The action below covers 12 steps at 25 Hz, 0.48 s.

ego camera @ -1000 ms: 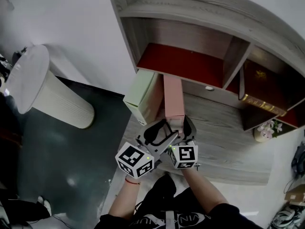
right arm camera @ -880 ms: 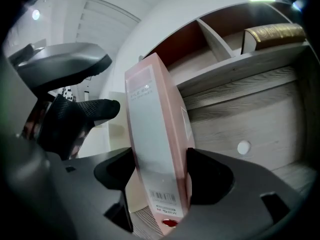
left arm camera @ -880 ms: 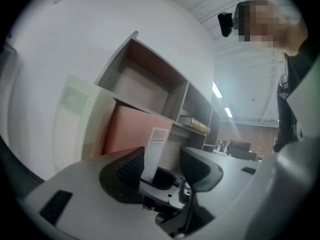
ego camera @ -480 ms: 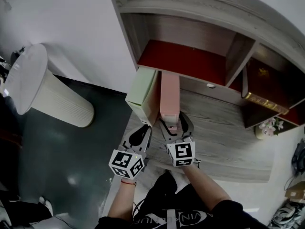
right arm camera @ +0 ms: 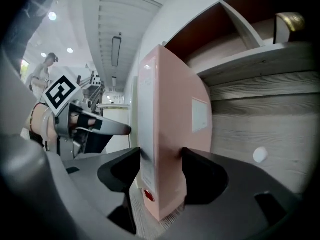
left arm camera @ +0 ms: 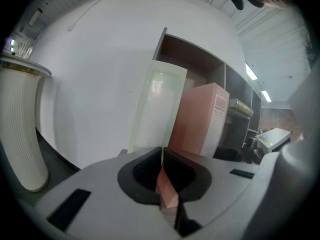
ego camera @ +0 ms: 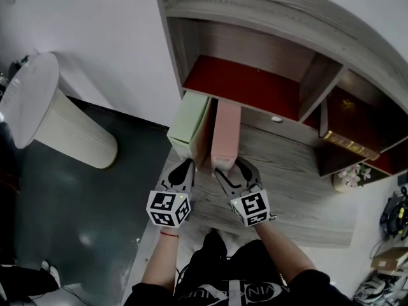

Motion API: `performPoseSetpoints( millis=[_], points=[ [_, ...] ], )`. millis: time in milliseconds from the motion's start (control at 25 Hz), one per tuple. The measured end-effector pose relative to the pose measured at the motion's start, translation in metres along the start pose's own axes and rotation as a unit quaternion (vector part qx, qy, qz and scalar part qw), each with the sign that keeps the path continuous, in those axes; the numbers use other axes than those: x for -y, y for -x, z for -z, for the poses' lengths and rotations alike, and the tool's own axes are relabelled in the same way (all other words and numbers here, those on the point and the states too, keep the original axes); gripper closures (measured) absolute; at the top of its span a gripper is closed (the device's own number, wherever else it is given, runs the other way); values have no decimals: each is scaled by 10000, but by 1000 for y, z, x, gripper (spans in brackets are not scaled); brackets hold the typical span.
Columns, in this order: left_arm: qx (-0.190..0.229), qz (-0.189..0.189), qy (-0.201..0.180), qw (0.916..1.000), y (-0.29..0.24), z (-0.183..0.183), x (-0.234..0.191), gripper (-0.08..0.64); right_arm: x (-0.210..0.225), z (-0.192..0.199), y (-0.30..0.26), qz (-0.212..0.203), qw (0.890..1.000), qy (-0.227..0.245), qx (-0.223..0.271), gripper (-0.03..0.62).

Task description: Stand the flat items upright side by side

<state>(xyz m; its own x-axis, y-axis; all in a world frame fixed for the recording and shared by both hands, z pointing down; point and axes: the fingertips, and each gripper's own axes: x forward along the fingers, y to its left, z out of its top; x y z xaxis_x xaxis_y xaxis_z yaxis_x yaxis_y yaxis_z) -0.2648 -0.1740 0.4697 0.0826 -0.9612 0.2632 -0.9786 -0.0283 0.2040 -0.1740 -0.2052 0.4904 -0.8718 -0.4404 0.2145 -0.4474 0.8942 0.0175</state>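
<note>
Left gripper point(ego camera: 183, 169): jaws together, nothing in them. It has backed off the boxes toward me.

Green box point(ego camera: 191, 125): stands on edge at the left end of the desk point(ego camera: 299, 190), unheld.

Pink box point(ego camera: 225, 129): upright just beside it, on its right.

Right gripper point(ego camera: 234, 167): jaws have just been closing and now clamp the pink box's near end.

I judge the pair all but set, with the right only steadying.

Writing: white label point(right arm camera: 200, 115) on the pink box, print too small to read.
</note>
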Motion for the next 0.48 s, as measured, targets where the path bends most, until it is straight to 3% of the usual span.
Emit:
performPoseSetpoints(
  millis=[480],
  points=[
    [97,4,300,9995,-2,0,1,549,-8,-1,-18,-146,9999,-84,-20,359]
  ],
)
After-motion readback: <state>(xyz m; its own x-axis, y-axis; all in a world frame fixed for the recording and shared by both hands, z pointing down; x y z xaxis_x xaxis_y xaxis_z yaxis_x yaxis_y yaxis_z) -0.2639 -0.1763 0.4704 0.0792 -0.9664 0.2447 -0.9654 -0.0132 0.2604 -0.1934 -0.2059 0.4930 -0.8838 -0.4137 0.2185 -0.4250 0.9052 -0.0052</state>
